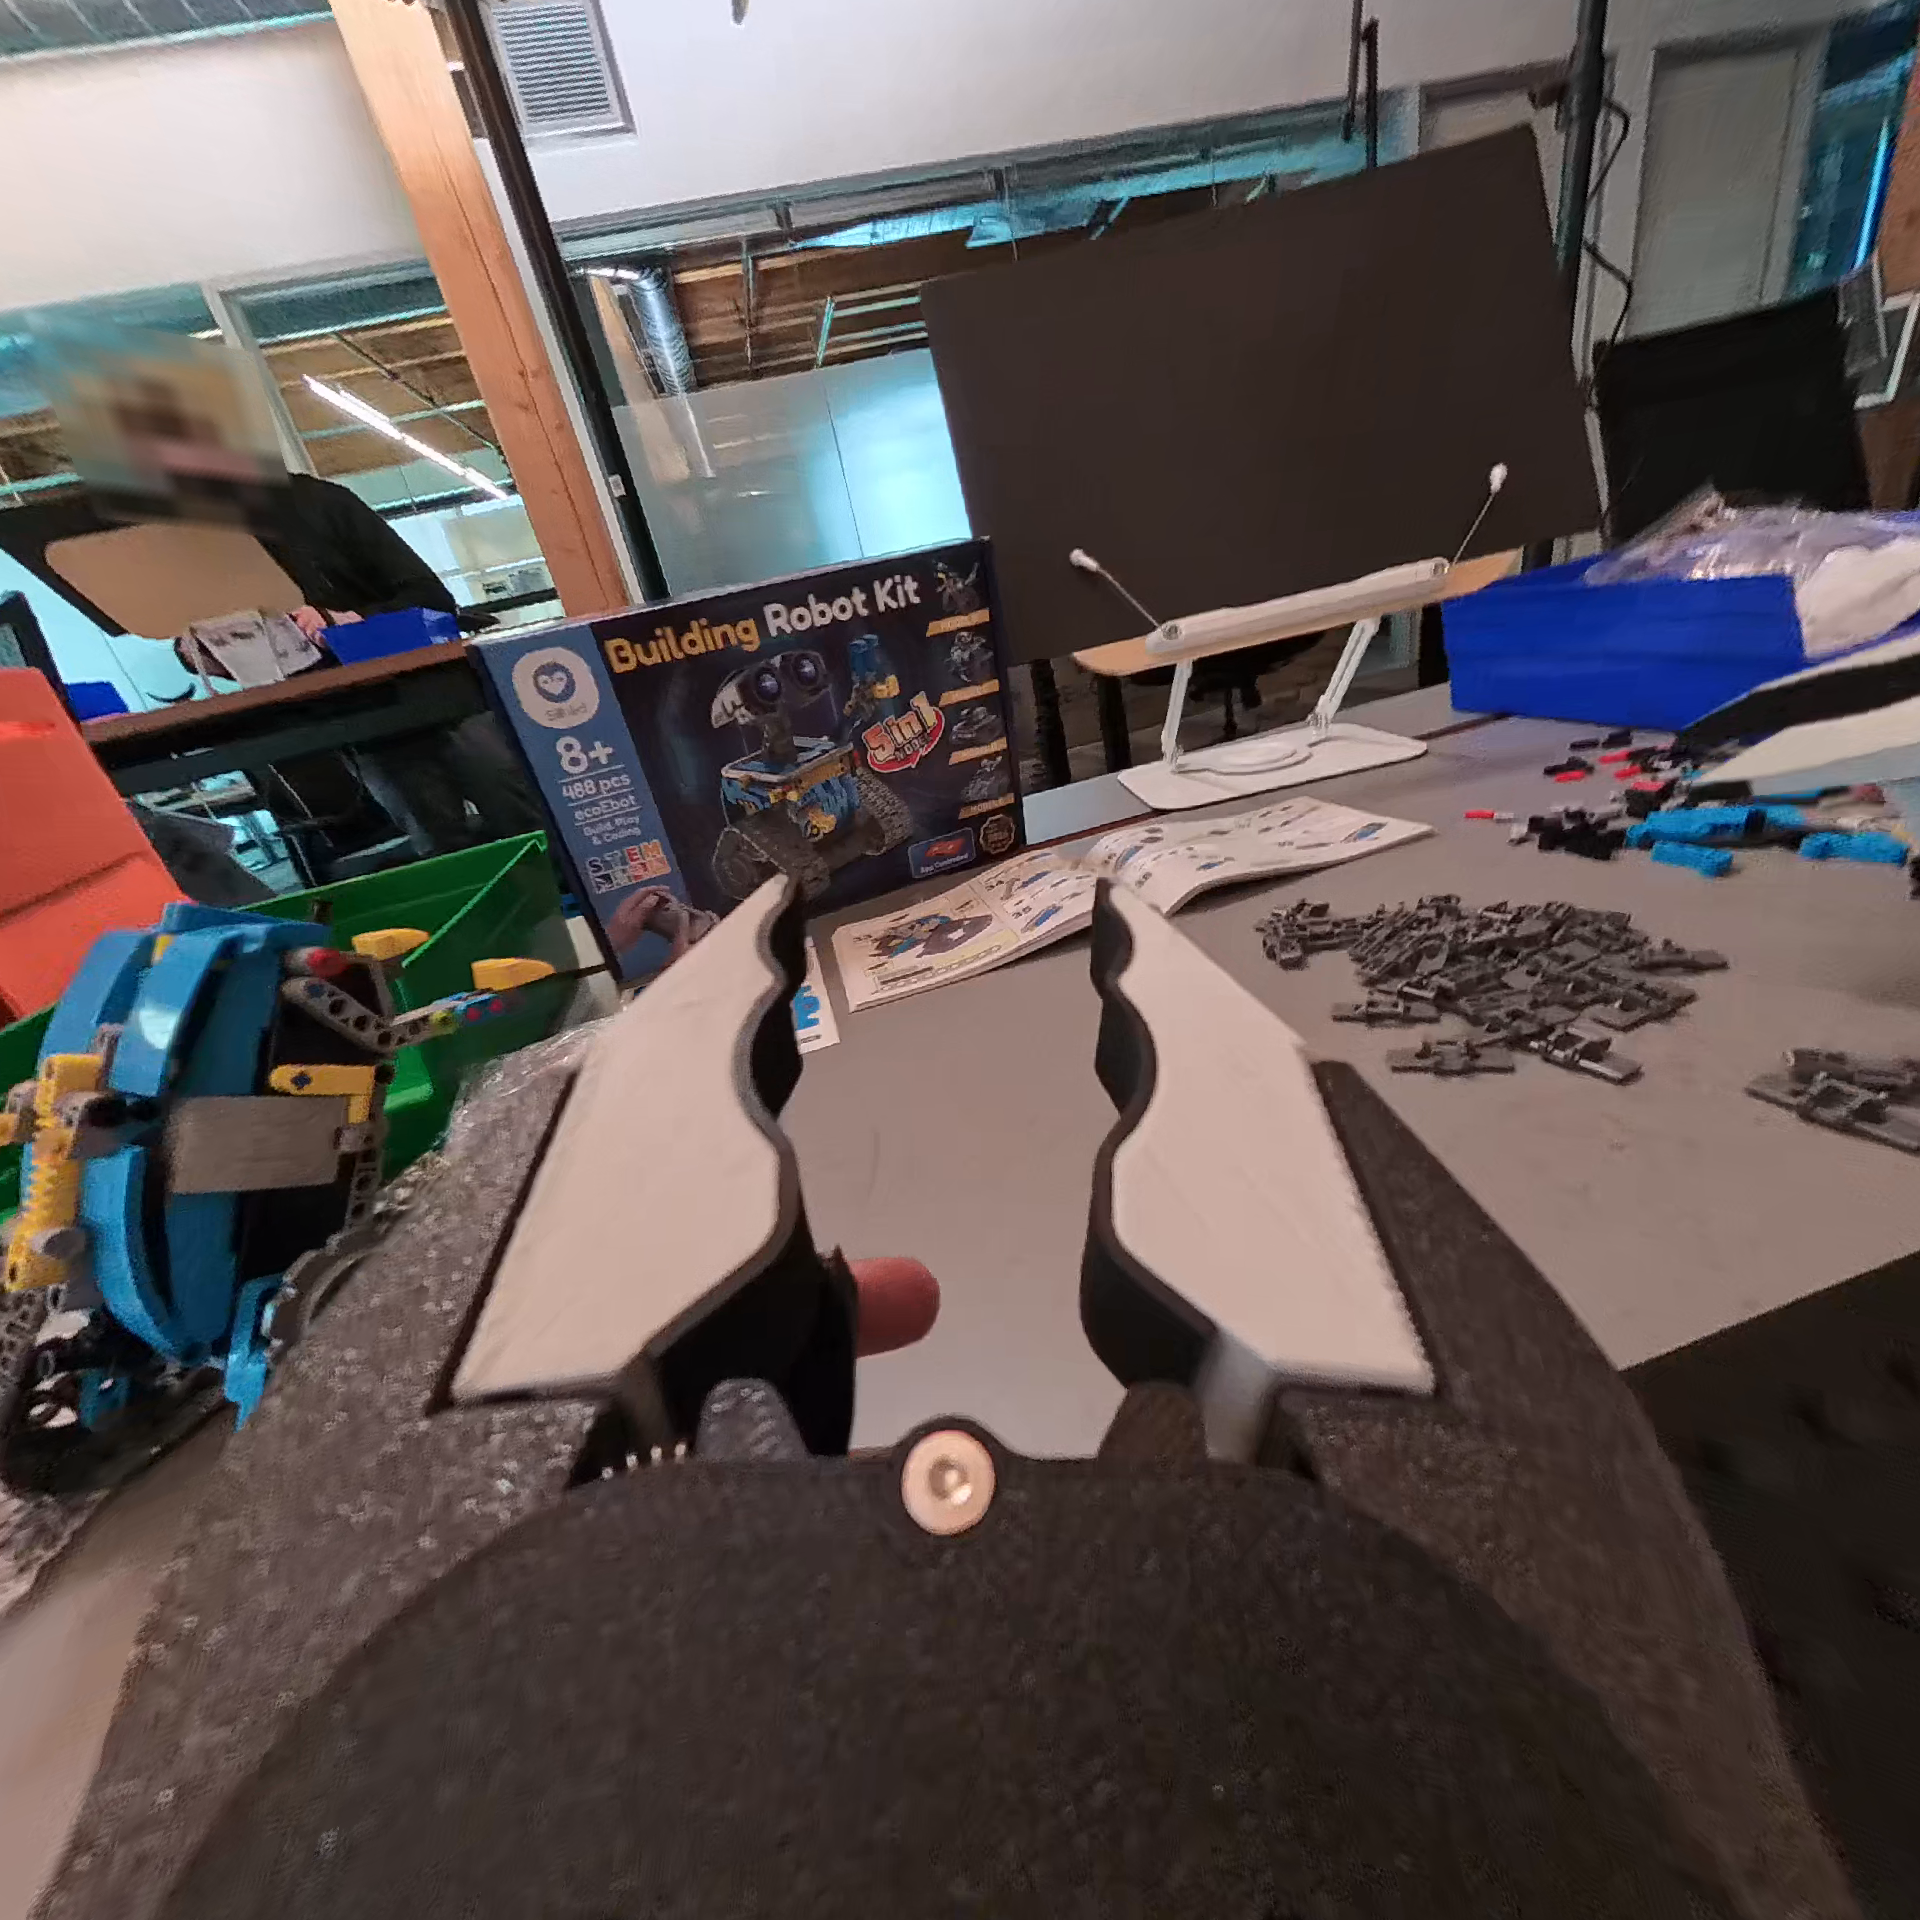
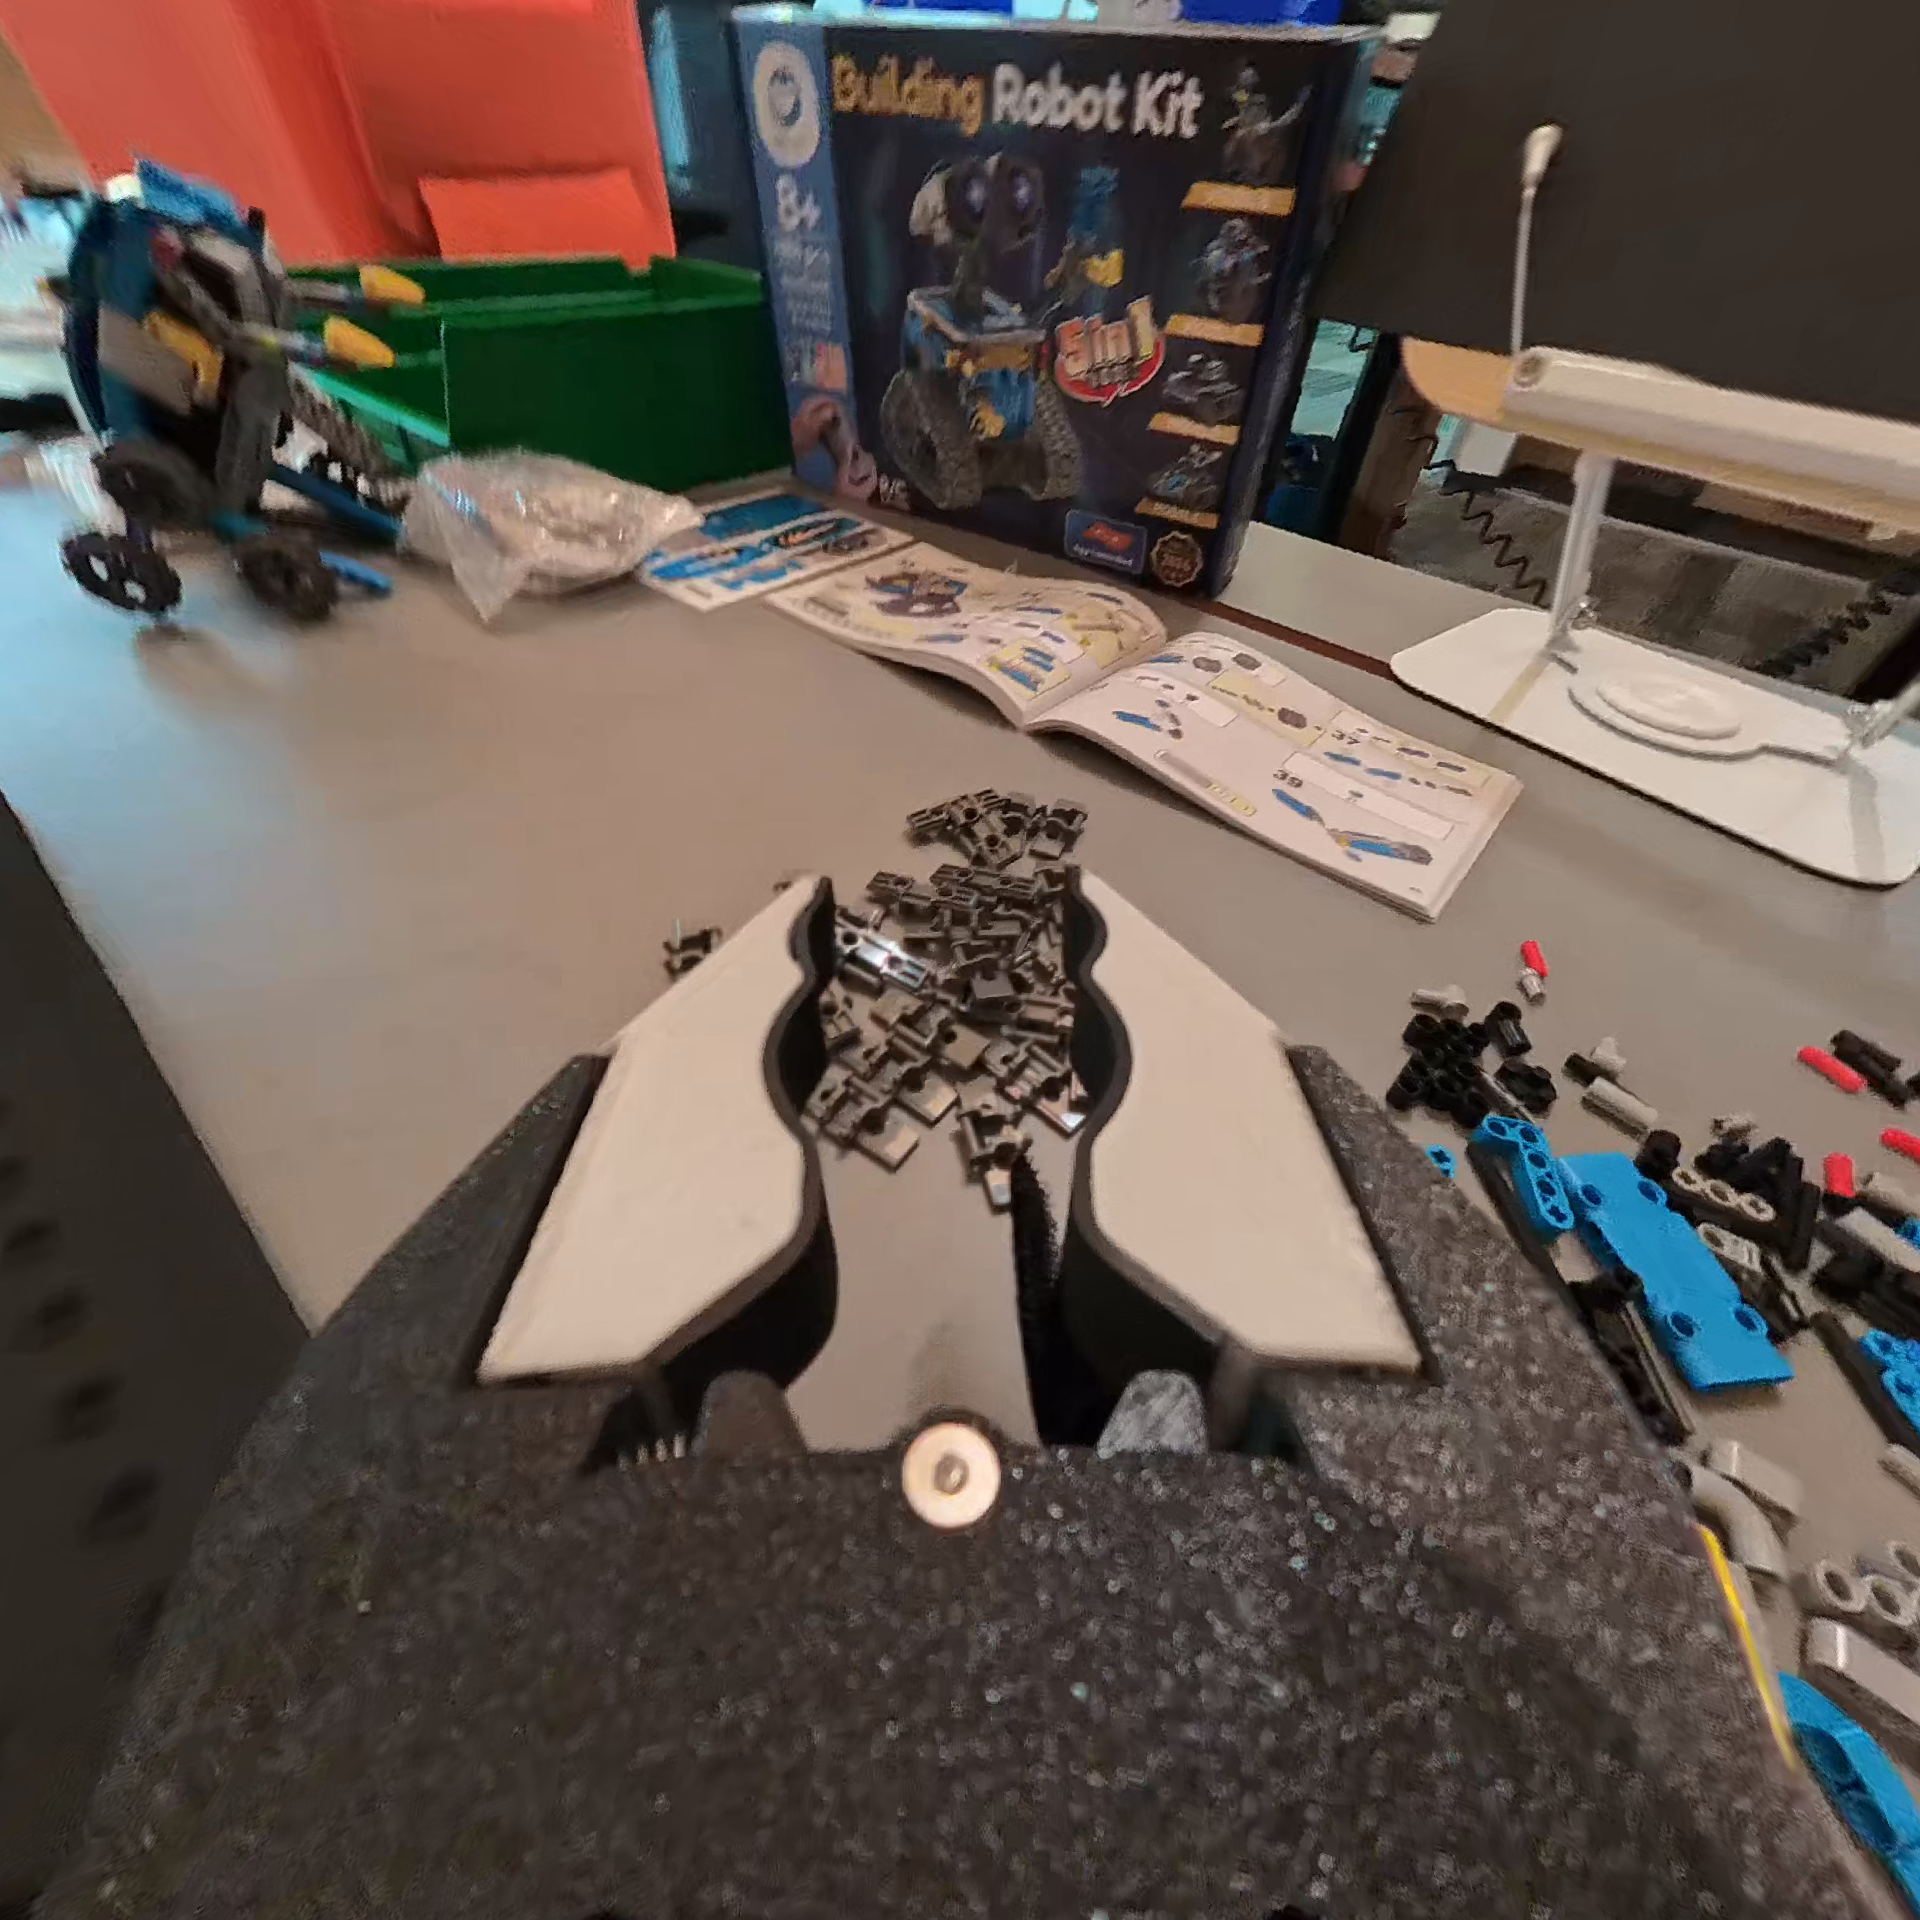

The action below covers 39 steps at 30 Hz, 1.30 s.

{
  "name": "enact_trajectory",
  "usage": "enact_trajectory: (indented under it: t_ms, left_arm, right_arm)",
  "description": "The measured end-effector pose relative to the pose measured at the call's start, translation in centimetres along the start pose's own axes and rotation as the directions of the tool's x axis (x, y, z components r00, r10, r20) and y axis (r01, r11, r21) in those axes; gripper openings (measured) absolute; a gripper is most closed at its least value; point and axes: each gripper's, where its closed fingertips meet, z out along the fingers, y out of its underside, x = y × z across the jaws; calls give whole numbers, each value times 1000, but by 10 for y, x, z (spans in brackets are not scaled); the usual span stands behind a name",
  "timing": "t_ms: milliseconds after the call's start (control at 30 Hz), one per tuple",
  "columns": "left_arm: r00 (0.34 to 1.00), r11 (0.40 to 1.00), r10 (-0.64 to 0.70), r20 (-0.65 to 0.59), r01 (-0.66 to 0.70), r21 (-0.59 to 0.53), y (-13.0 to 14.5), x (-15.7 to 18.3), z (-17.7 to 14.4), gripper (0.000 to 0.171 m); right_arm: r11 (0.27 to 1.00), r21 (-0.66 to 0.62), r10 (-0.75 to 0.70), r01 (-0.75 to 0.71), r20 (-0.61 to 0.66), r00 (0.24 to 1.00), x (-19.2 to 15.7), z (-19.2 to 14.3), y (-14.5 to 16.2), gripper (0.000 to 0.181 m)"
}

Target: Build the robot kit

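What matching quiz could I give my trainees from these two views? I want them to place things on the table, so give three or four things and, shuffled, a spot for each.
Things:
1. pile of small grey parts
2. open booklet
3. toy box
4. plastic bag

Places:
A. standing upright behind the booklet
B. lying flat in front of the box
C. between the right gripper fingers in its view
D. beside the green bin

Pairs: 1-C, 2-B, 3-A, 4-D

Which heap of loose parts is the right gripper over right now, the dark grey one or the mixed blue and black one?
The dark grey heap: it shows between the open fingers of the right gripper. The mixed blue, black and red parts lie off to its right.
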Motion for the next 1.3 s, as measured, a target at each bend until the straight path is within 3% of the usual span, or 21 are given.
enact_trajectory:
  t_ms: [167, 333, 533, 633, 767, 867, 1000, 1133, 1300]
  left_arm:
    - [999, 999, 32, 20, -31, -21, 2, 1, 0, 55]
    - [999, 997, 30, 44, -27, -72, 8, -1, 1, 55]
    - [993, 984, 120, 20, -116, -133, 17, 9, 7, 55]
    - [976, 948, 203, -80, -216, -233, 35, 28, 16, 55]
    - [915, 855, 212, -344, -344, -388, 72, 64, 24, 55]
    - [920, 859, 127, -370, -289, -423, 72, 64, 33, 56]
    - [911, 891, -72, -406, -124, -436, 62, 76, 39, 56]
    - [921, 908, -85, -380, -85, -410, 57, 70, 41, 55]
    - [925, 892, -117, -362, -62, -447, 63, 66, 45, 56]
  right_arm:
    - [997, -28, -76, 77, 6, 997, -11, 2, 4, 41]
    - [997, -52, -48, 50, 26, 999, -12, 4, 8, 40]
    - [991, -129, 46, -43, 22, 999, -3, 10, 21, 41]
    - [990, -142, 25, -19, 40, 999, -8, 11, 22, 40]
    - [980, -197, -8, 34, 130, 992, -25, 17, 29, 39]
    - [990, -135, -1, 26, 184, 983, -41, 15, 11, 33]
    - [963, -228, -85, 145, 254, 963, -69, 33, 24, 33]
    - [910, -341, -121, 235, 324, 938, -94, 64, 40, 36]
    - [923, -331, -121, 194, 227, 966, -94, 84, 35, 35]
